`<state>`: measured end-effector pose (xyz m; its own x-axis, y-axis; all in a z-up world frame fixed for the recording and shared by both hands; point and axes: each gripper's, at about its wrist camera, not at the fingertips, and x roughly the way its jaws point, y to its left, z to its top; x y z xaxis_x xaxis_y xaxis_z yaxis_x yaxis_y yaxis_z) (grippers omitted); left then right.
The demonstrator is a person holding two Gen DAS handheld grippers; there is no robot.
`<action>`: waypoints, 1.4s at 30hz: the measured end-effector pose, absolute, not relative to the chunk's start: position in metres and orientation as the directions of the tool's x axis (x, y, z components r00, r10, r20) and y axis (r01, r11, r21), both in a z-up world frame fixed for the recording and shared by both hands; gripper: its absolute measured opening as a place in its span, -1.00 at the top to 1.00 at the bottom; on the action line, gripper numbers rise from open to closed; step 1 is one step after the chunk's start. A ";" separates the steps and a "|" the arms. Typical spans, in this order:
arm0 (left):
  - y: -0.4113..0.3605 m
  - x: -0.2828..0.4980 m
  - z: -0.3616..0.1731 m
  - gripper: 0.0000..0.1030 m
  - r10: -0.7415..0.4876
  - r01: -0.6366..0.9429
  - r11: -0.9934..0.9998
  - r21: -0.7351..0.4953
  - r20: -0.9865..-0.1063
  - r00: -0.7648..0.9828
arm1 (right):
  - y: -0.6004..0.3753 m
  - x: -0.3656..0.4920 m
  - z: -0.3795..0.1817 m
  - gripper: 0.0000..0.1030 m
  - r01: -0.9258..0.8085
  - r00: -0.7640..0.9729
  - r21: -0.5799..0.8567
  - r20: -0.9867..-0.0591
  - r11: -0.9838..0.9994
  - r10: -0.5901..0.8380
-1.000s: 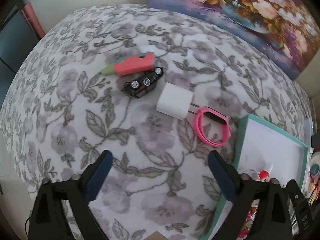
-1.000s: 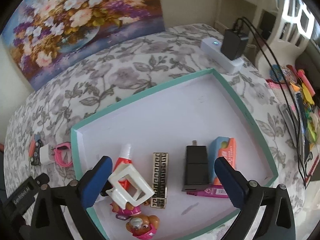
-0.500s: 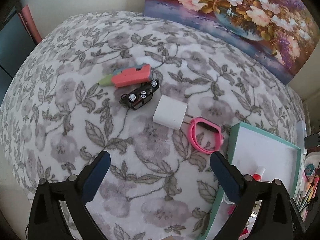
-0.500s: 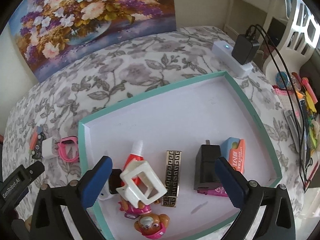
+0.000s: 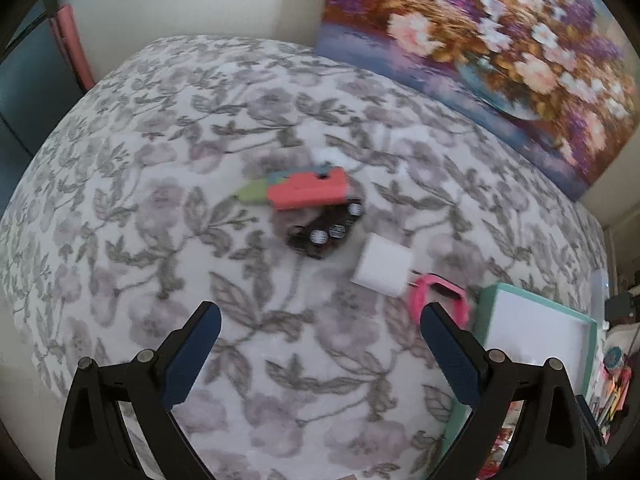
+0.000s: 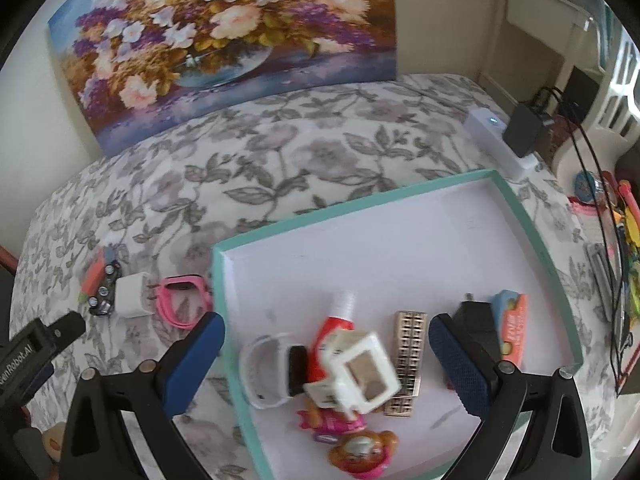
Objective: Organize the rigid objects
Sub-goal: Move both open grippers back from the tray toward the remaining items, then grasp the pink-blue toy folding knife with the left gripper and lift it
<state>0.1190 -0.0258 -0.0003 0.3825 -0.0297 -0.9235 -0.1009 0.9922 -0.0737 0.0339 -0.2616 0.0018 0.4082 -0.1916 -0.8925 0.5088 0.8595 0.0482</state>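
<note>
On the floral cloth lie a coral and green toy (image 5: 306, 190), a black toy car (image 5: 326, 230), a white charger cube (image 5: 383, 270) and a pink watch band (image 5: 438, 300). My left gripper (image 5: 318, 324) hangs open above the cloth, nearer than these. The same group shows in the right wrist view: charger cube (image 6: 132, 295), pink band (image 6: 182, 300). My right gripper (image 6: 326, 330) is open over the teal-rimmed tray (image 6: 352, 208), which holds a white frame piece (image 6: 356, 372), a red tube (image 6: 334, 336), a gold comb (image 6: 406, 360), a black adapter (image 6: 478, 330) and an orange box (image 6: 512, 330).
A flower painting (image 6: 224, 40) leans on the wall behind. A white power strip (image 6: 500, 144) with a black plug and cables sits at the right edge. Colourful clutter (image 6: 624, 240) lies at the far right. A plush figure (image 6: 362, 450) sits at the tray's near end.
The left gripper has pulled back and swung left, so the loose objects sit further off. The right view has shifted so the tray sits more to the right. Both stay open.
</note>
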 end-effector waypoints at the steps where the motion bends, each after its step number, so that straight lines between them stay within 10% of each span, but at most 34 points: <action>1: -0.022 0.121 -0.002 -0.94 -0.012 -0.116 0.991 -0.060 -0.927 0.375 | -0.259 0.036 0.002 -1.00 0.506 0.412 0.053 -0.892 0.861 -0.188; 42: 0.034 0.227 -0.046 -0.94 -0.193 -0.153 0.955 -0.255 -0.922 0.335 | -0.170 0.152 -0.037 -1.00 0.283 0.423 0.100 -0.906 0.954 -0.031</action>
